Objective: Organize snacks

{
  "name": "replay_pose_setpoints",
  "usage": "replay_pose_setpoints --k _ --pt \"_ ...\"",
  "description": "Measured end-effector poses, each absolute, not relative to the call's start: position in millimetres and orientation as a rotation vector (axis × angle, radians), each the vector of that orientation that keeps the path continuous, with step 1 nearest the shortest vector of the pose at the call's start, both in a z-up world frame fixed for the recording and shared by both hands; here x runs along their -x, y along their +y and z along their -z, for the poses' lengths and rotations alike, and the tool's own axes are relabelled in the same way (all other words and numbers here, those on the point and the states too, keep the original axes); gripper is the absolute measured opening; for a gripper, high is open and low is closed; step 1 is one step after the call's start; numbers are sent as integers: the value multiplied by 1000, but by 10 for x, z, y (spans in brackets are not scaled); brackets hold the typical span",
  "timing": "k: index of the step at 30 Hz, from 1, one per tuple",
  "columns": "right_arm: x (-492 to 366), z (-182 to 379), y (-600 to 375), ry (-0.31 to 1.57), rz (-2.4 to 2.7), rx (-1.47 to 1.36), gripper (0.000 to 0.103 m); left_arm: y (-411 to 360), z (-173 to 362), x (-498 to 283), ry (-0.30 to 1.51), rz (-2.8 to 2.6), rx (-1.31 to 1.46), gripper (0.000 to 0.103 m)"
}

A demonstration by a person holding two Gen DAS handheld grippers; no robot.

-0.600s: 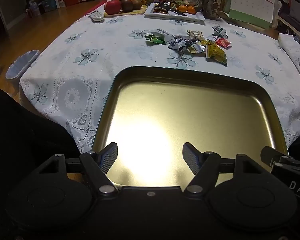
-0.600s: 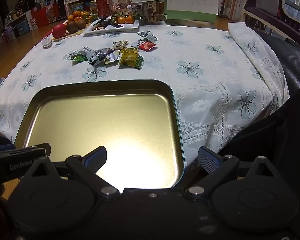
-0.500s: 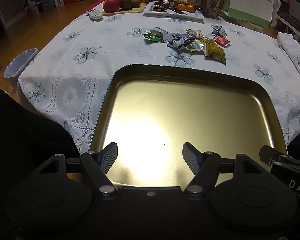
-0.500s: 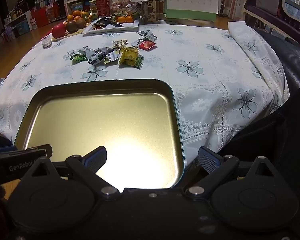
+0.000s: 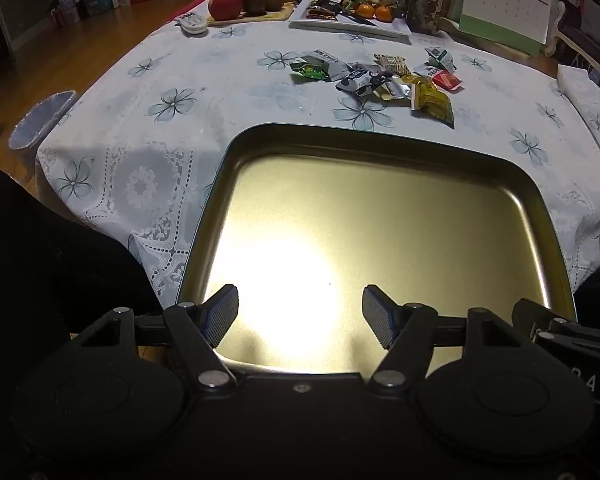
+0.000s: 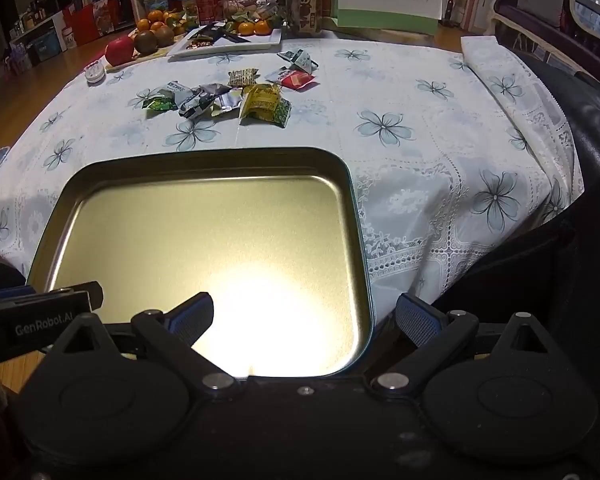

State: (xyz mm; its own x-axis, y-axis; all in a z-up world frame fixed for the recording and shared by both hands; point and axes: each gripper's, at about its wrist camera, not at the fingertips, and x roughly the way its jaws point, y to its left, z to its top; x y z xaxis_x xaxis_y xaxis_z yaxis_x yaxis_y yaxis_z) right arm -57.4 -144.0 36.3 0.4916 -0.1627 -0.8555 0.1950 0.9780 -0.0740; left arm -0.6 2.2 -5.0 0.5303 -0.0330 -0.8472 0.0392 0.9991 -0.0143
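1. Left wrist view: the left gripper [image 5: 300, 312] hangs over the near end of the tray [image 5: 380, 136], fingers spread wide with nothing between them.
2. Right wrist view: the right gripper [image 6: 306, 318] is likewise spread wide and holds nothing. Its left finger sits over the tray floor, its right finger over the tablecloth [image 6: 440, 152] just outside the tray's right rim.
3. The tray lies flat at the near edge of the table, hollow side up, with nothing in it. Judgement: it is set close to the operator as the receptacle for the snacks.
4. The snacks [image 5: 374, 80] lie in a loose heap of small wrapped packets on the cloth, beyond the tray's far rim and apart from it. A yellow packet [image 6: 262, 102] lies nearest the tray.
5. Fruit [image 6: 120, 50] and a white dish [image 6: 228, 42] stand further back, well apart from the heap.
6. Judgement: no snack is yet sorted. Both grippers appear readied, opened for a first reach forward across the tray.
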Motion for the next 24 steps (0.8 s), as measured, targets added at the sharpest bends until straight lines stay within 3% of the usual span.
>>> replay_pose_setpoints --k 24 --pt "488 -290 -1480 1138 209 -70 103 -26 77 -24 1050 69 -50 69"
